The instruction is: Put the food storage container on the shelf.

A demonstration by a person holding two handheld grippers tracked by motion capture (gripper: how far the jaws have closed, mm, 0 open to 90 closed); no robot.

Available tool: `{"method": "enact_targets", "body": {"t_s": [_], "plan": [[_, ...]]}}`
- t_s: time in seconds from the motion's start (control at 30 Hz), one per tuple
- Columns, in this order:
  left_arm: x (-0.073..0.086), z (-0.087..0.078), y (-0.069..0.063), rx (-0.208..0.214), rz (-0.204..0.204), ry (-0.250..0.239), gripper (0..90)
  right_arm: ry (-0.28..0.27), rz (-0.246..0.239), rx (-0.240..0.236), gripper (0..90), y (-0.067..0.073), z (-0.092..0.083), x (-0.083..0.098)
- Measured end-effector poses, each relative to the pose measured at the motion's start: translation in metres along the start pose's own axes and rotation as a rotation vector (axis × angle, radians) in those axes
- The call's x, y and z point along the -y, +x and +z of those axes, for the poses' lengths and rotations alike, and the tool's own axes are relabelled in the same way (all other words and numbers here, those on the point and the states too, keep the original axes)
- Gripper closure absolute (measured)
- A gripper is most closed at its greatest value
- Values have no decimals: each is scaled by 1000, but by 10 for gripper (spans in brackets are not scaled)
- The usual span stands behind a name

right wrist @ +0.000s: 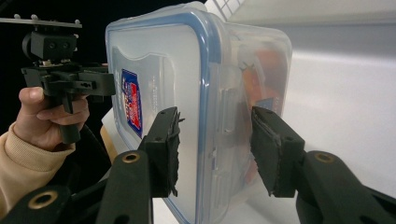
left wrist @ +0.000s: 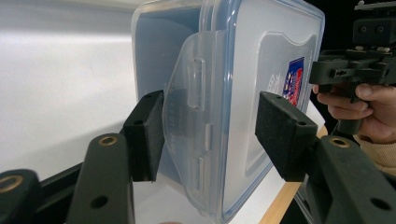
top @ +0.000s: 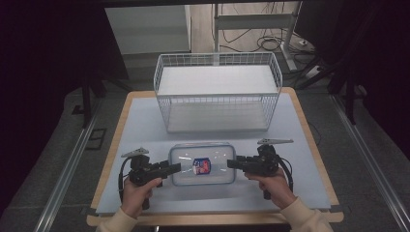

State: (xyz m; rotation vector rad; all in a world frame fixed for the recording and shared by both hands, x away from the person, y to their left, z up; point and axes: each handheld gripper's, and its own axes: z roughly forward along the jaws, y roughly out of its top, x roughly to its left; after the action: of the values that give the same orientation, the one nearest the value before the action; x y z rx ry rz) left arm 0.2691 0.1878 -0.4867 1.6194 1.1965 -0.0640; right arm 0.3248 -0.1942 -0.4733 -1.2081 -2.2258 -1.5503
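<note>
Black foam pads of our left gripper (left wrist: 210, 135) stand nearest in the left gripper view, one on each side of the short end of the clear plastic box (left wrist: 224, 93). Its latch flap (left wrist: 191, 112) is swung out from the box wall, and one pad lies against the flap's outer face; the other pad stands apart from the lid, so we read these jaws as released, with nothing clamped. Beyond the box, in the same view, our right hand (left wrist: 359, 107) shows with its gripper.

Looking along our right gripper (right wrist: 215, 149), the jaws straddle the other short end of the box (right wrist: 187, 93), one pad on the lid side and one on the base side. They stand at their tightest, and they seem clenched on the box's edge at its closed latch, though a thin gap on the lid side leaves the contact hard to judge. Something orange and red shows dimly through the wall.

From the high view, the box (top: 203, 164) lies flat on the pale blue mat (top: 145, 125), near the front edge of the table, between our left gripper (top: 175, 167) and right gripper (top: 232, 164). A red and blue label (top: 201, 166) sits on the blue-rimmed lid. Well behind the box stands a white wire basket (top: 217, 92).
</note>
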Motion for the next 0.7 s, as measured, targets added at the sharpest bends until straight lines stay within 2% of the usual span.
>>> {"method": "enact_targets", "body": {"t_s": [0.7], "plan": [[-58,6,-28,27,90,-57,438,-83,-87,36,539,10,-37,-48]]}}
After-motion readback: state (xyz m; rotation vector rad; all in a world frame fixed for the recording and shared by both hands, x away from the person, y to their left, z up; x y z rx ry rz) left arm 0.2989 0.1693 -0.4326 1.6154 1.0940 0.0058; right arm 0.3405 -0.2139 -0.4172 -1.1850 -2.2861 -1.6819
